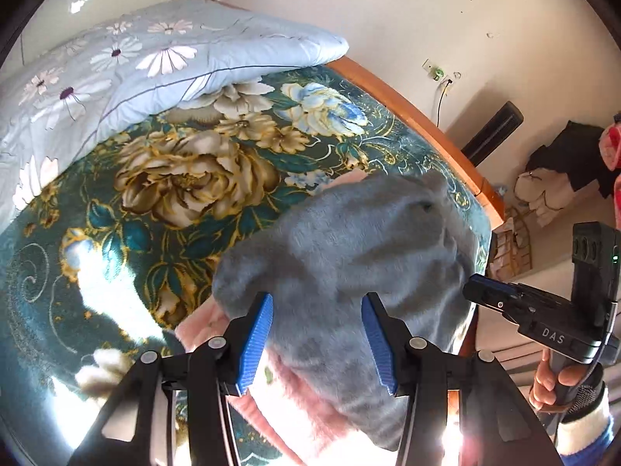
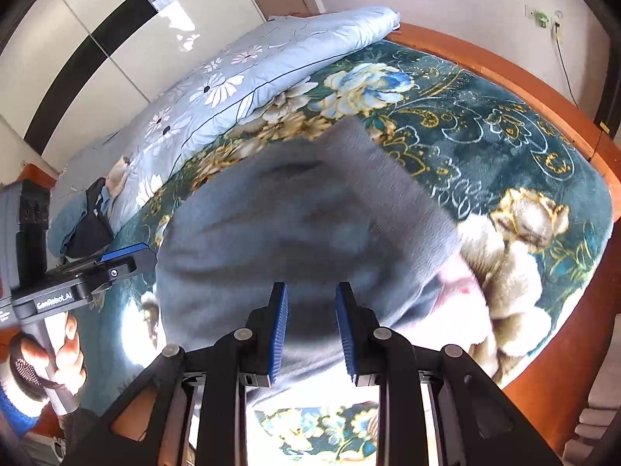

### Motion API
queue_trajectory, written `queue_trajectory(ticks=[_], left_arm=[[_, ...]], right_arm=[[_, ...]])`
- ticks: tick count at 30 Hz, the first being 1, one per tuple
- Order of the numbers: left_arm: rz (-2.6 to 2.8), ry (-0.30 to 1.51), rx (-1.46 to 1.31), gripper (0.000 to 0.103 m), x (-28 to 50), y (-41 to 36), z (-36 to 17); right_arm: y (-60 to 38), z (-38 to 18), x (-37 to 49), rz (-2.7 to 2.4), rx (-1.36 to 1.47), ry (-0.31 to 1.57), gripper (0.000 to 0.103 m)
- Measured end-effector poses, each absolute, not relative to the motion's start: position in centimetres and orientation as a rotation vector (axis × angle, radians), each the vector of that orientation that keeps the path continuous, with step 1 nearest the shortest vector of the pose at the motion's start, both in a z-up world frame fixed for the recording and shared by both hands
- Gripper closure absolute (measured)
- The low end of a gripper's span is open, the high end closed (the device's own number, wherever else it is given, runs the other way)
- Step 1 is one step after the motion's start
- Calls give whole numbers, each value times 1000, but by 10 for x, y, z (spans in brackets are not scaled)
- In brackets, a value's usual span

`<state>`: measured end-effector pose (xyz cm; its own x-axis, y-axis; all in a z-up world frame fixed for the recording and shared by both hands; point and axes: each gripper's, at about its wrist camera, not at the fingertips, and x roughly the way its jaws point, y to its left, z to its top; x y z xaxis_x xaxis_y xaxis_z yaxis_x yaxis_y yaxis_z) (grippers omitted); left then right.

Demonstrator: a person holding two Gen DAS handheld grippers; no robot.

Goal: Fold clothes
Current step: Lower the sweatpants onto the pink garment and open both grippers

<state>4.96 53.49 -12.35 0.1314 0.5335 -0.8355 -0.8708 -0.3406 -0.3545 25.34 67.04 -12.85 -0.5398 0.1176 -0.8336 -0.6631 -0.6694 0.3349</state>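
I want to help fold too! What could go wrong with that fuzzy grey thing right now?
The grey fleece garment sits between the open fingers of the left gripper and right gripper, so it may not be pinched and could flop back down. It lies close to the bed's wooden edge, so part might slide off. Its pink lining could bunch up crooked.

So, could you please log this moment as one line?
step: folding | garment: grey fleece garment on floral blanket | left gripper: open | right gripper: open | quilt: behind

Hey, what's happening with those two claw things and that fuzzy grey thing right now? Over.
Left gripper open, right gripper open. Grey fleece garment bunched on floral bedspread, pink lining showing. Blue quilt behind, not blocking.
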Motion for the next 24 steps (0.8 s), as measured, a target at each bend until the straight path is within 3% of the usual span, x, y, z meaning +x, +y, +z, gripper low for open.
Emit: queue_trajectory(ticks=[4, 6, 8, 11, 16, 18, 24], left_arm=[[1523, 406, -1221, 50, 72, 507, -131], [1535, 424, -1239, 39, 82, 495, -138], [1550, 445, -1281, 37, 89, 484, -148], [1553, 434, -1335, 33, 96, 470, -159], [1568, 423, -1325, 5, 109, 453, -158], [1570, 423, -1312, 0, 113, 450, -155], [1600, 446, -1270, 0, 118, 443, -148]], right_arm=[[632, -136, 256, 2193, -1179, 872, 77], [617, -140, 259, 2173, -1195, 850, 75], [606, -143, 263, 2155, -1202, 835, 52], [594, -146, 269, 2138, -1200, 839, 51], [585, -146, 278, 2119, -1177, 851, 43], [583, -148, 283, 2117, -1170, 858, 43], [569, -152, 295, 2106, -1162, 854, 39]])
